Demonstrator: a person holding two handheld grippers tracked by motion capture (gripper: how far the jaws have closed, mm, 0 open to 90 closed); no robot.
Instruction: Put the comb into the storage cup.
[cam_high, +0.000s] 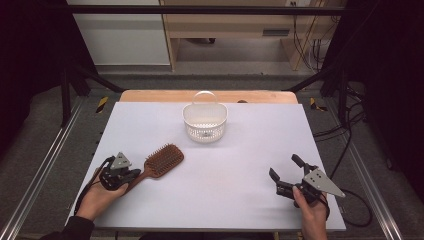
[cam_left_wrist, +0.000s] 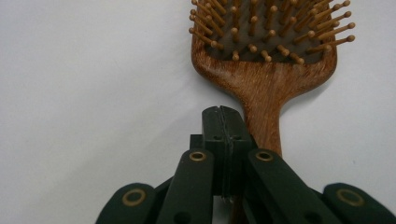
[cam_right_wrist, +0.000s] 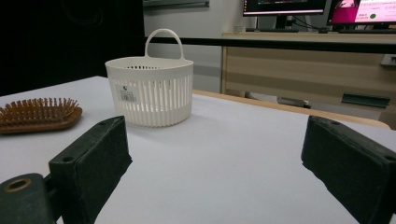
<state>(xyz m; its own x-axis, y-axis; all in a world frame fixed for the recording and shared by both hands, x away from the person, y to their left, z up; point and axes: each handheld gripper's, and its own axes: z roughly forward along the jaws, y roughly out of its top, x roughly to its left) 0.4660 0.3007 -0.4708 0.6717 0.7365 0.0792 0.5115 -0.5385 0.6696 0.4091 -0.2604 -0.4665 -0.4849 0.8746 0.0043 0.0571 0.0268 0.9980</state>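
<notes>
So the biggest thing here was the white rectangular tabletop (cam_high: 240, 165), and pretty much everything sat in its near half or toward the middle. Toward the far edge, roughly centred, stood the white slotted plastic basket with a loop handle (cam_high: 205, 121), upright and empty as far as I could see.

Next down, the brown wooden paddle hairbrush (cam_high: 159, 164) lay flat, bristles up, on the near-left part of the table. Its long axis ran diagonally: head pointing away and right toward the basket, handle pointing back and left toward the person.

That handle was the bit that mattered. The left gripper (cam_left_wrist: 223, 126) sat right at the handle end, way closer than the other one. In the left gripper view its jaws were pressed together with no gap, and the handle ran just beside them, on their right. It didn't look pinched between them, though I couldn't tell if they touched it.

The right gripper (cam_high: 286, 172) was well apart from the brush, over on the near-right side, jaws spread wide on nothing, facing the basket.

My guess: the left one would have to open and shift sideways over the handle to grab it.
</notes>
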